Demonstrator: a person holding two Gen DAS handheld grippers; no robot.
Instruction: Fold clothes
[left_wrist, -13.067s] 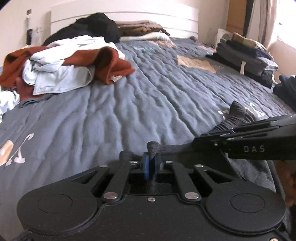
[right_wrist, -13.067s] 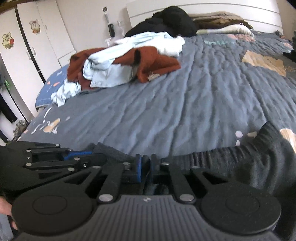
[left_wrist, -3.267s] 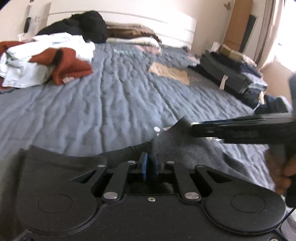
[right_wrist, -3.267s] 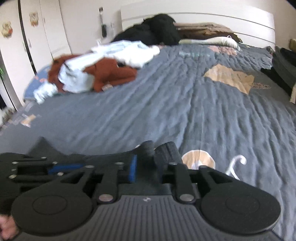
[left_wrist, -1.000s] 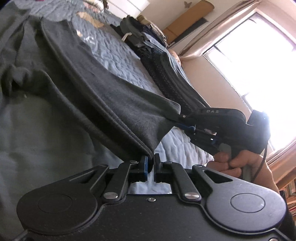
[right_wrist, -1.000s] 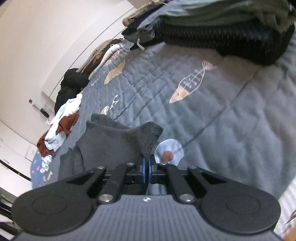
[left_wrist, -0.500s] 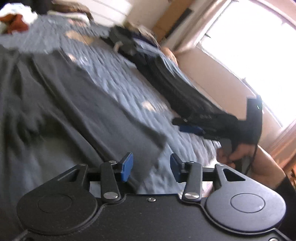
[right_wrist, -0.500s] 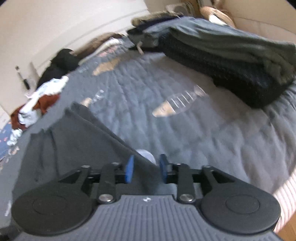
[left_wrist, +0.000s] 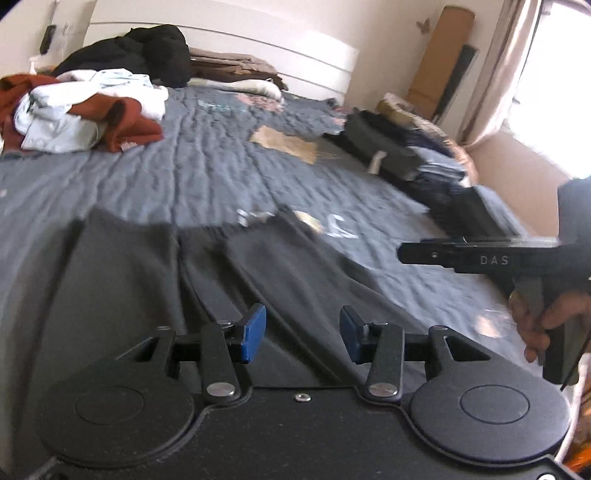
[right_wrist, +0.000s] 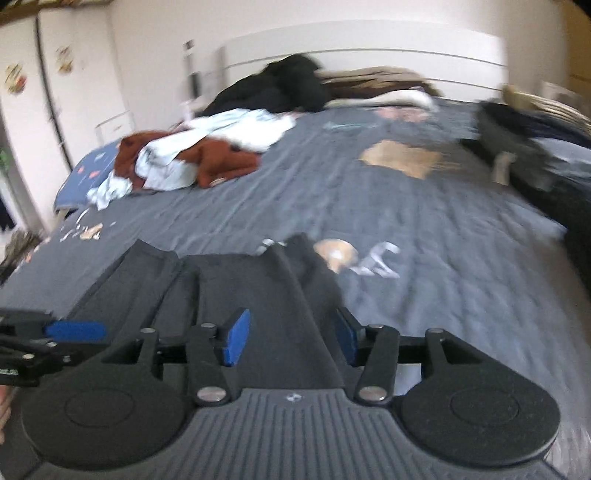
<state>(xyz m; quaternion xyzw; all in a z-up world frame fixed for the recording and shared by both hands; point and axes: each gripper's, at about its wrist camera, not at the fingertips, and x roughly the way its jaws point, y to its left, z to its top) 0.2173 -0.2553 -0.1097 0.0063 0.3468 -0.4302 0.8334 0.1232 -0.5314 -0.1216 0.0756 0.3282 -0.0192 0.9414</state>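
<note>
- Hovering both tools over the dark garment (left_wrist: 155, 280), which lies flat on the bed (left_wrist: 207, 177) so I can judge the fold.
- Left tool (left_wrist: 302, 332) and right tool (right_wrist: 291, 338): jaws apart, just opened, nothing between them.
- A second ago both pinched the cloth's edge, lifted; now it is released.

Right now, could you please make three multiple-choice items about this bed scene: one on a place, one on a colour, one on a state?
1. Where does the dark grey garment lie?
A. flat on the bedspread
B. on the folded stack
C. hanging from a claw

2. Which colour is mixed with pale blue in the unfolded pile?
A. yellow
B. rust brown
C. green

3. How stand the left claw and right claw?
A. both open, holding nothing
B. both shut on cloth
C. one shut

Key: 1 A, it lies spread flat; 2 B, a rust garment shows; 3 A, their blue pads stand apart.
</note>
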